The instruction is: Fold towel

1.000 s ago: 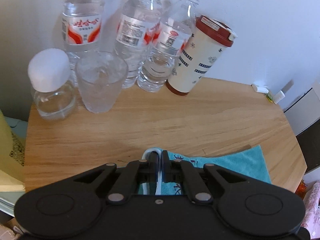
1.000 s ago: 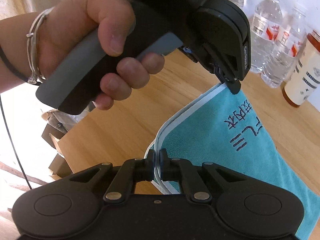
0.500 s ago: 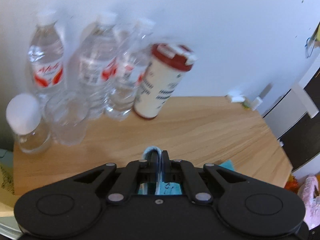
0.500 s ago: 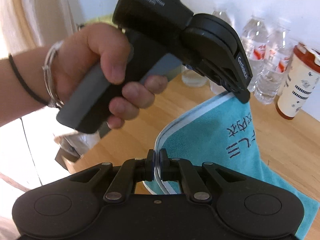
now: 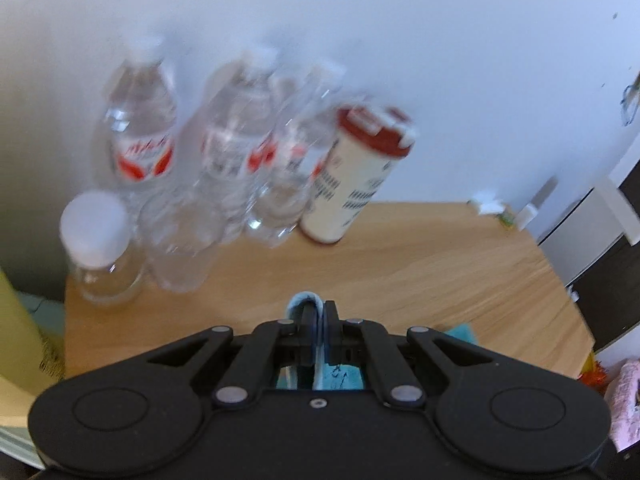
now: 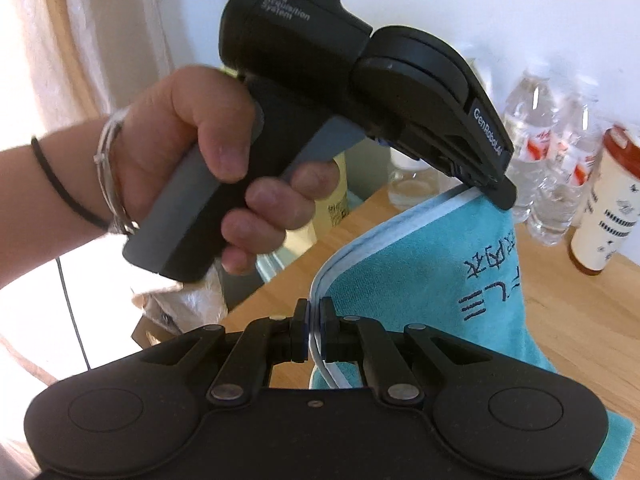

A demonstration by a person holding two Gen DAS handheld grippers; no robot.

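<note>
Gripping the teal towel [image 6: 432, 280] by its white-bound edge, both tools are holding it above the wooden table [image 5: 420, 264]. The right gripper [image 6: 316, 330] is pinching the edge at 6 o'clock in its own view; the left gripper [image 6: 486, 190], carried by the person's left hand [image 6: 192, 168], is pinching the same edge at 2 o'clock. Each pair of jaws is pressed together on cloth, and the towel is hanging between them with its lower part trailing toward the table.

Risks, as judged: the thin binding is offering little to hold, so a sharp pull apart could be slipping a corner free; the hanging cloth could be sweeping the crowded vessels at 10 to 12 o'clock in the left view.

Containers: water bottles [image 5: 144, 136] are appearing filled with clear liquid; the capped jar [image 5: 100, 256], glass [image 5: 180, 248] and red-lidded tumbler [image 5: 356, 176] are too blurred to judge.
</note>
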